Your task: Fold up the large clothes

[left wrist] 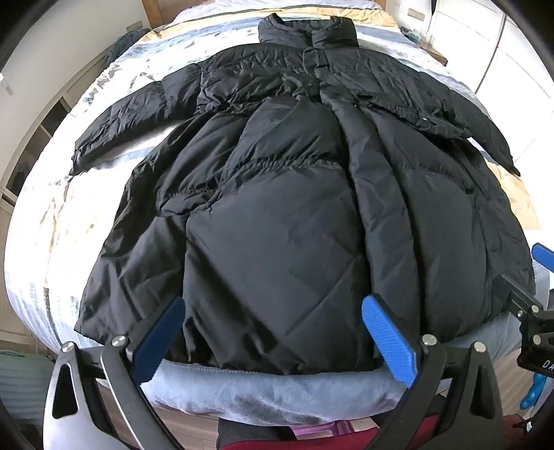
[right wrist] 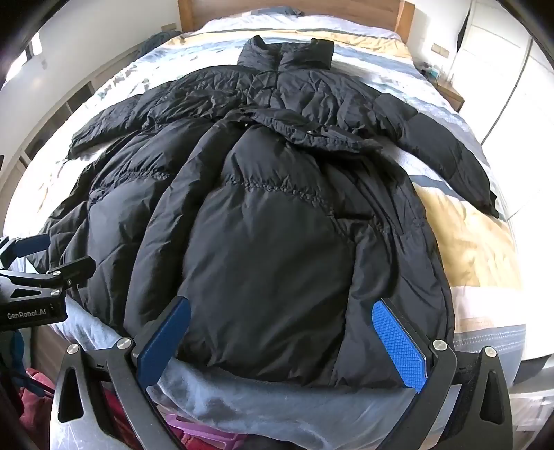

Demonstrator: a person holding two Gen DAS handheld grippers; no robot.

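Note:
A large black puffer coat point(left wrist: 277, 194) lies spread flat, front up, on the bed, collar at the far end, sleeves stretched out to both sides. It also fills the right wrist view point(right wrist: 270, 214). My left gripper point(left wrist: 273, 332) is open, its blue pads point(left wrist: 391, 339) hovering over the hem at the left half of the coat. My right gripper point(right wrist: 284, 335) is open over the hem at the right half. Neither holds anything. The right gripper shows at the edge of the left wrist view point(left wrist: 533, 311).
The bed point(right wrist: 477, 242) has a striped white, blue and tan cover; a grey blanket edge point(left wrist: 270, 391) hangs at the near end. A wooden headboard point(right wrist: 291, 14) is at the far end. White wardrobes point(right wrist: 512, 86) stand right, shelving point(left wrist: 41, 124) left.

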